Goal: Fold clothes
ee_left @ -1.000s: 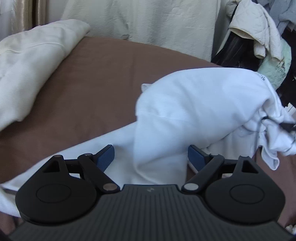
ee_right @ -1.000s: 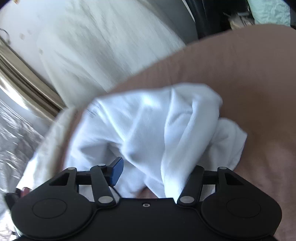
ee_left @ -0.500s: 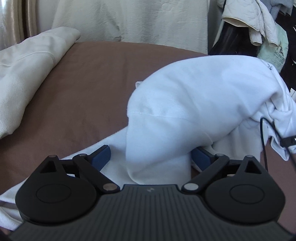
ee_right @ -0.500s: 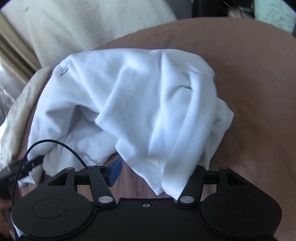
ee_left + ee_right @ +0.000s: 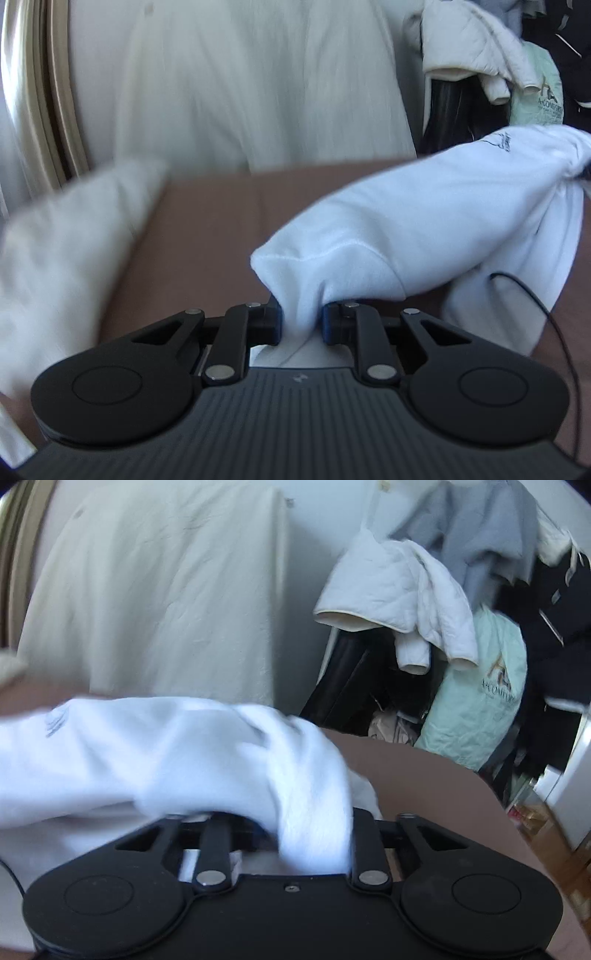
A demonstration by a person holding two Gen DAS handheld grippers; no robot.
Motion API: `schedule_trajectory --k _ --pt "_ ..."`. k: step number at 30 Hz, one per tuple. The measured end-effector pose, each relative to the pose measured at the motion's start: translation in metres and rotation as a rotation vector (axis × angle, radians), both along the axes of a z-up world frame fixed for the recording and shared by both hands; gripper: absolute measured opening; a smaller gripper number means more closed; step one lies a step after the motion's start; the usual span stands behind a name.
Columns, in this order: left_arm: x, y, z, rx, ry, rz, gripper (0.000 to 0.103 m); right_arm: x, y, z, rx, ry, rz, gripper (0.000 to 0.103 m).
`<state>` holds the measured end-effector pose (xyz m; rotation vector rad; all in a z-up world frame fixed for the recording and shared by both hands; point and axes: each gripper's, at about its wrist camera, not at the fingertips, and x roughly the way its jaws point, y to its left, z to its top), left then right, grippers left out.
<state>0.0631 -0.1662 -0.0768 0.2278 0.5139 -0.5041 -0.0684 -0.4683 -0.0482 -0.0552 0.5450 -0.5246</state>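
i see a white garment (image 5: 436,221), soft and thick, bunched into a long roll with a hemmed edge and a small grey print near its far end. it hangs lifted above the brown bed surface (image 5: 229,221), stretched between my two tools. the left gripper (image 5: 300,321) has its jaws drawn narrow, pinching a gathered fold of the cloth right between the blue pads, with the rest running off to the right. in the right wrist view the white garment (image 5: 177,753) drapes over the right gripper (image 5: 280,834) and covers the fingertips, so i cannot tell how those jaws stand. a cream blanket (image 5: 62,251) lies blurred at the bed's left edge. a thin black cable (image 5: 550,314) crosses the right side.
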Motion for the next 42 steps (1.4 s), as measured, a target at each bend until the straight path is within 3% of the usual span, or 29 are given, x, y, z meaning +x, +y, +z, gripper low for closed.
schedule_trajectory --k 1,4,5,8,9,11,14,17,20,23,25,27,28,30,31,33,35,38,40,42 --pt "0.000 -0.001 -0.001 0.006 0.012 0.002 0.018 0.003 -0.014 -0.001 0.055 0.036 0.002 0.049" --pt "0.003 -0.005 -0.013 0.027 0.069 0.006 0.022 0.001 -0.043 -0.023 0.268 0.075 -0.036 0.052" --pt "0.003 -0.007 -0.017 0.051 0.079 0.004 0.024 0.001 -0.057 -0.034 0.384 0.110 -0.064 0.053" --pt "0.002 -0.012 -0.023 0.104 0.056 0.013 0.032 -0.004 -0.078 -0.049 0.672 0.167 -0.109 0.054" --pt "0.001 -0.012 -0.023 0.111 0.050 0.017 0.033 -0.007 -0.073 -0.045 0.696 0.161 -0.103 0.055" --pt "0.002 -0.011 -0.022 0.109 0.050 0.019 0.034 -0.012 -0.060 -0.039 0.713 0.184 -0.056 0.059" --pt "0.000 -0.010 -0.019 0.102 0.013 0.008 0.019 -0.023 -0.035 -0.035 0.738 0.196 0.009 0.067" --pt "0.001 -0.006 -0.009 0.083 -0.027 0.022 0.018 -0.027 -0.020 -0.023 0.689 0.220 0.032 0.067" --pt "0.004 0.000 -0.001 0.051 -0.048 0.039 0.018 -0.034 -0.024 -0.004 0.609 0.151 0.018 0.067" --pt "0.005 0.003 0.002 0.049 -0.067 0.057 0.018 -0.035 -0.034 0.012 0.477 0.074 -0.034 0.066" --pt "0.002 0.001 0.002 0.086 -0.115 0.073 0.018 -0.028 -0.035 0.020 0.329 0.046 -0.012 0.067" --pt "0.001 0.002 0.004 0.101 -0.147 0.076 0.018 -0.020 -0.040 0.025 0.165 0.027 -0.011 0.076" --pt "0.002 0.004 0.006 0.080 -0.125 0.071 0.018 -0.016 -0.048 0.026 0.131 0.012 -0.053 0.081" --pt "0.006 0.010 0.009 0.041 -0.078 0.065 0.018 -0.019 -0.068 0.030 0.233 -0.038 -0.088 0.078" --pt "0.009 0.013 0.008 0.025 -0.049 0.066 0.018 -0.021 -0.072 0.031 0.330 -0.077 -0.068 0.068" --pt "0.014 0.018 0.004 -0.001 -0.001 0.075 0.018 -0.024 -0.073 0.032 0.500 -0.139 -0.013 0.065" --pt "0.020 0.022 0.001 -0.024 0.033 0.088 0.018 -0.036 -0.062 0.040 0.593 -0.180 0.083 0.064" --pt "0.027 0.023 -0.003 -0.030 0.049 0.107 0.018 -0.049 -0.039 0.054 0.662 -0.169 0.262 0.063" --pt "0.027 0.022 -0.004 -0.004 0.038 0.111 0.018 -0.050 -0.027 0.062 0.640 -0.145 0.319 0.063" --pt "0.027 0.022 -0.005 0.013 0.027 0.109 0.018 -0.053 -0.020 0.067 0.542 -0.137 0.291 0.064"
